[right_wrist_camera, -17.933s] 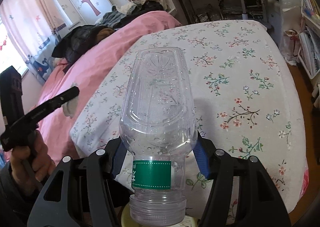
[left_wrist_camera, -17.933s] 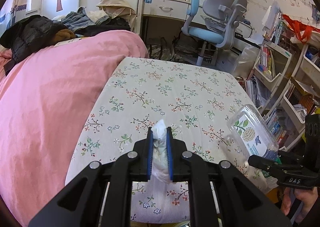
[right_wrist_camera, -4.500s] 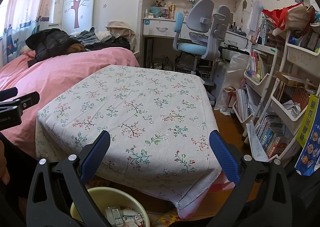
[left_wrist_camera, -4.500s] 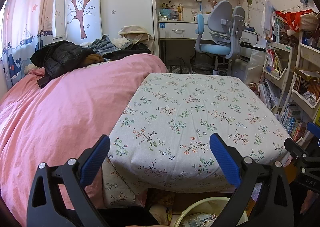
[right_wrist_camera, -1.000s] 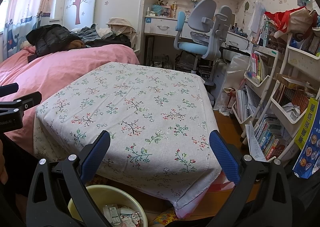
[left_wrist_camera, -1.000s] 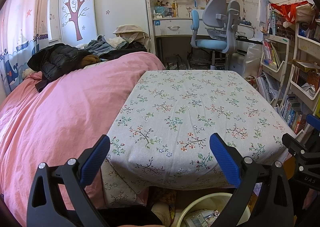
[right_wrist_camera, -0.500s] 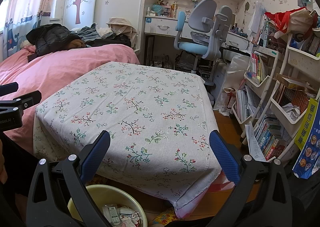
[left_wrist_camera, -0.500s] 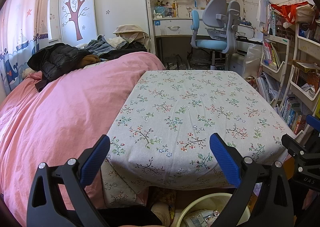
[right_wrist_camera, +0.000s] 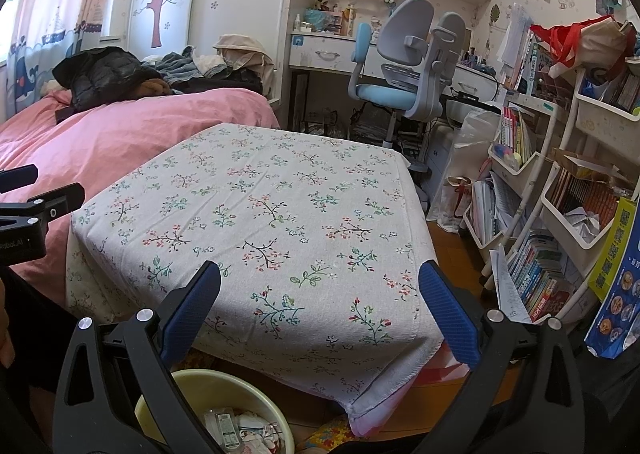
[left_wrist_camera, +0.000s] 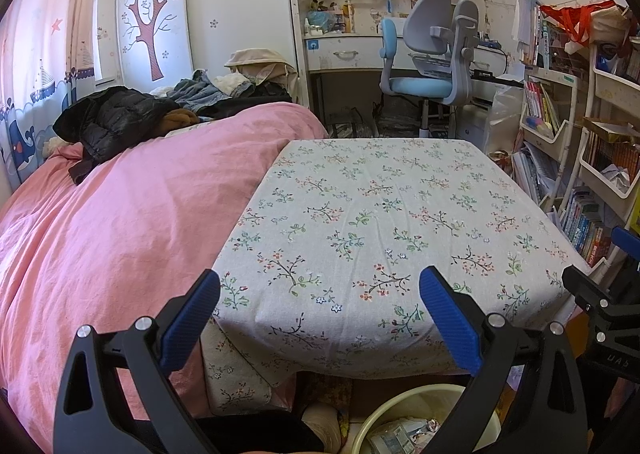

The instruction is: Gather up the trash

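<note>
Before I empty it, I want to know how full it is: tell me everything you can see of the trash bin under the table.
The trash bin is a round, pale yellow tub, plastic by its look, standing upright on the floor just under the near edge of the cloth-covered table. Only part of its rim and inside shows behind the gripper. It holds crumpled wrappers and paper; how deep they go cannot be seen.

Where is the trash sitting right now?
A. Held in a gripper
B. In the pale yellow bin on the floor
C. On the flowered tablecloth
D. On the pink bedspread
B: wrappers lie inside the pale yellow bin below the table's near edge; the flowered tablecloth holds none.
</note>
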`<state>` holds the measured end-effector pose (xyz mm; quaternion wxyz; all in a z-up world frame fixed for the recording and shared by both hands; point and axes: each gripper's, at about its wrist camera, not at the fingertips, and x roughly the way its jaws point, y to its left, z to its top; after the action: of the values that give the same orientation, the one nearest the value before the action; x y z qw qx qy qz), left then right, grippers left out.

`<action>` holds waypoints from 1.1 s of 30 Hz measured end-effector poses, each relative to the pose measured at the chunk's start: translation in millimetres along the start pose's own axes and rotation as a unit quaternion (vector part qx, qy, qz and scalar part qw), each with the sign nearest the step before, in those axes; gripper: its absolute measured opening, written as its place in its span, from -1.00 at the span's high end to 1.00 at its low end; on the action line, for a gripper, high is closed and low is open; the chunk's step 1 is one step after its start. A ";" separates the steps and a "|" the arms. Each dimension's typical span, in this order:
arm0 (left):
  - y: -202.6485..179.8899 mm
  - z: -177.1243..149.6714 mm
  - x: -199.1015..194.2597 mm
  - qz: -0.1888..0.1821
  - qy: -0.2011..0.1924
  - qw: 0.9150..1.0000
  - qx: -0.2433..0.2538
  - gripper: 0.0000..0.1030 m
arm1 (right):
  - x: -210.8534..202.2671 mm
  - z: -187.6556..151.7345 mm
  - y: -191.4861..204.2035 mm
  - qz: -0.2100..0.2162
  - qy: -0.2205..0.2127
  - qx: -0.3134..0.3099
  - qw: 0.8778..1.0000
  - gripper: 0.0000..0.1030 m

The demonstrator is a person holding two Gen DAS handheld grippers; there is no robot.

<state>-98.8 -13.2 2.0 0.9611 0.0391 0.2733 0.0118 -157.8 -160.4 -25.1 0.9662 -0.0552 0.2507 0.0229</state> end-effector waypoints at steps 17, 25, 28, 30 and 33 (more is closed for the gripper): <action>7.8 -3.8 -4.9 -0.019 -0.025 0.999 -0.035 -0.85 | 0.7 0.8 3.3 0.000 0.001 -0.001 1.000 -0.86; 21.8 -6.3 2.9 -0.021 -0.007 0.997 -0.077 -0.85 | 1.0 0.5 -1.3 0.000 0.001 -0.003 1.000 -0.86; 14.9 -6.6 7.6 -0.017 0.013 0.998 -0.058 -0.85 | 1.7 0.7 1.9 0.001 0.001 -0.003 1.000 -0.86; 8.4 -4.4 10.8 -0.004 0.023 0.999 -0.030 -0.85 | 0.5 0.2 0.8 0.001 0.000 -0.003 1.000 -0.86; 4.1 -5.4 13.0 -0.004 0.036 0.999 -0.009 -0.85 | 0.9 0.8 2.7 0.001 0.001 -0.006 1.000 -0.86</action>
<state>-90.6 -8.2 -9.0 0.9509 0.0288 0.3079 0.0124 -156.8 -157.6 -25.1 0.9657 -0.0610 0.2513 0.0252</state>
